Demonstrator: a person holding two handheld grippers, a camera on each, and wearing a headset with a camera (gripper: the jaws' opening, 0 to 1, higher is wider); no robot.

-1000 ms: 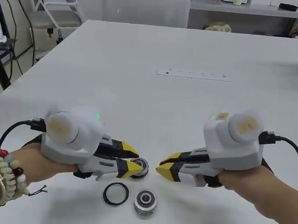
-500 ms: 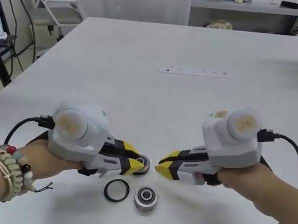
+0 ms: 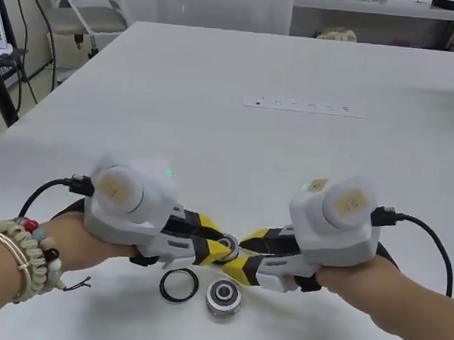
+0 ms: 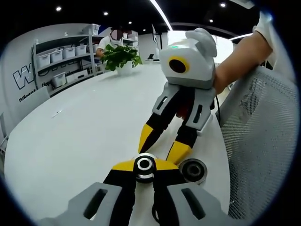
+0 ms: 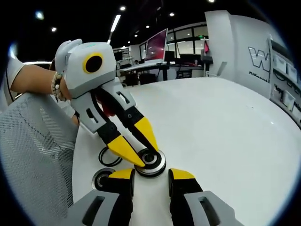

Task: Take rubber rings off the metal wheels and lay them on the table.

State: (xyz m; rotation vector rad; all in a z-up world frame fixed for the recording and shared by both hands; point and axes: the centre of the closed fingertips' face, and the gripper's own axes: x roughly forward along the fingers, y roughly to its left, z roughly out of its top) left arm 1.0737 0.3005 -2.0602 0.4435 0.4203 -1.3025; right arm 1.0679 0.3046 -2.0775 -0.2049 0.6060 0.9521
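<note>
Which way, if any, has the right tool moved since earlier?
Yes: the right tool moved leftward, toward the wheel in the left tool, judged against the loose rubber ring on the table.

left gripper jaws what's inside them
A metal wheel, clamped between the yellow tips of the left gripper. The tips hide part of its rim, and its underside cannot be seen.

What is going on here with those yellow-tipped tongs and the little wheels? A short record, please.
left tongs: shut on a small round metal wheel
right tongs: open, tips close to that wheel
black rubber ring: loose, flat on the white table
second metal wheel: on the table beside the ring
</note>
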